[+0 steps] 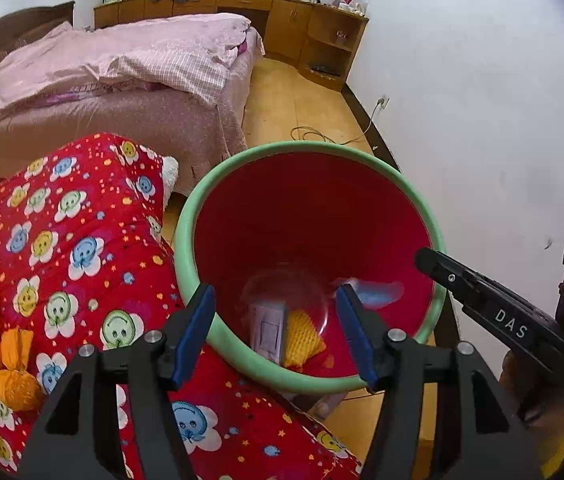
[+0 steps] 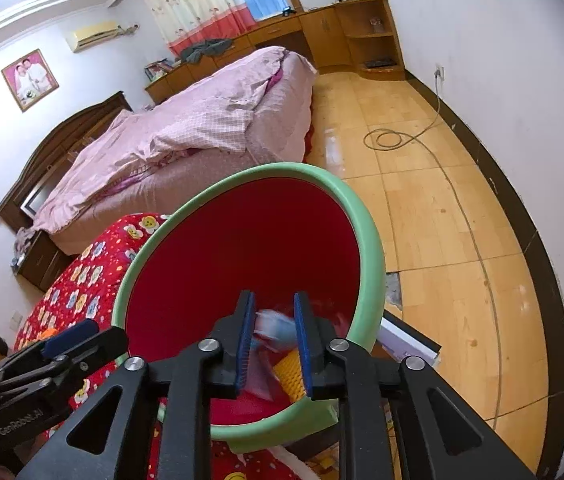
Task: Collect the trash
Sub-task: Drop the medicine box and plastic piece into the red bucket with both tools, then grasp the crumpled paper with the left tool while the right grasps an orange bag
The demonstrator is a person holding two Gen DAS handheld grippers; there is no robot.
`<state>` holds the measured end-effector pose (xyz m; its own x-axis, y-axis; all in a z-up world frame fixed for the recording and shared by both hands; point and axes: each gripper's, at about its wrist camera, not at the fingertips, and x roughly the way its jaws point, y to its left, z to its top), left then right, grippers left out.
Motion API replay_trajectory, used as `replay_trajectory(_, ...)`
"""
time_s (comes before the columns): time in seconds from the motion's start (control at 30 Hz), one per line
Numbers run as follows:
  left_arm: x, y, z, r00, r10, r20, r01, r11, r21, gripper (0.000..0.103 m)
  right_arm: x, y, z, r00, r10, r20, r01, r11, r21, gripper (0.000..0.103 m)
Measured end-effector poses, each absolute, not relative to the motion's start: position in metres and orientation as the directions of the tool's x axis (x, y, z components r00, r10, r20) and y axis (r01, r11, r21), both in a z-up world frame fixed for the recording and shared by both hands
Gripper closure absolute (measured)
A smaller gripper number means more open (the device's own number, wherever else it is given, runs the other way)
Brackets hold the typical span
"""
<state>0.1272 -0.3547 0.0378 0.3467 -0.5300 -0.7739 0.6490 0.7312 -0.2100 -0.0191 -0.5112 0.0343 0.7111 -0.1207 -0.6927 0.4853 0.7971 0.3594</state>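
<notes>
Red inside and green at the rim, the bin (image 1: pixel 382 168) stands tilted beside a red flowered quilt (image 1: pixel 73 240). At its bottom lie a yellow mesh piece (image 1: pixel 302 336), a pale carton (image 1: pixel 267 332) and a blue-white wrapper (image 2: pixel 277 328). Left gripper (image 1: pixel 277 332) hangs wide open over the near rim, holding nothing. Right gripper (image 2: pixel 273 344) points into the bin, jaws partly open; the blurred wrapper sits between them, grasp unclear. Orange wrappers (image 1: pixel 1 364) rest on the quilt.
</notes>
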Motion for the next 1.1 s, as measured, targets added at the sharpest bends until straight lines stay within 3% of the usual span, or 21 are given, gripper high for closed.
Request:
replay_trajectory(0.4,0.119,-0.312,0.055,0.380,-0.538,-0.753,0.599,0.763,-0.242,0.041,-0.033,-0.486,0.055,0.748,-0.100,-0.656,0.431,0.825,0.366,0.073)
replay_trajectory(0.47,0.114,-0.302,0.060,0.386,-0.538,-0.749,0.589,0.769,-0.249,0.041,-0.037,-0.479,0.059,0.755,-0.094,-0.649,0.418,0.831,0.367,0.060)
replay_trajectory(0.53,0.109,-0.291,0.064,0.395,-0.536,-0.746,0.581,0.775,-0.250,0.041,-0.040,-0.473,0.063,0.758,-0.094,-0.645,0.414,0.834,0.365,0.056)
replay_trajectory(1.1,0.074,-0.174,0.086,0.491,-0.477,-0.729,0.457,0.854,-0.250,0.041,-0.059,-0.391,0.086,0.791,-0.031,-0.611,0.306,0.885,0.352,0.045)
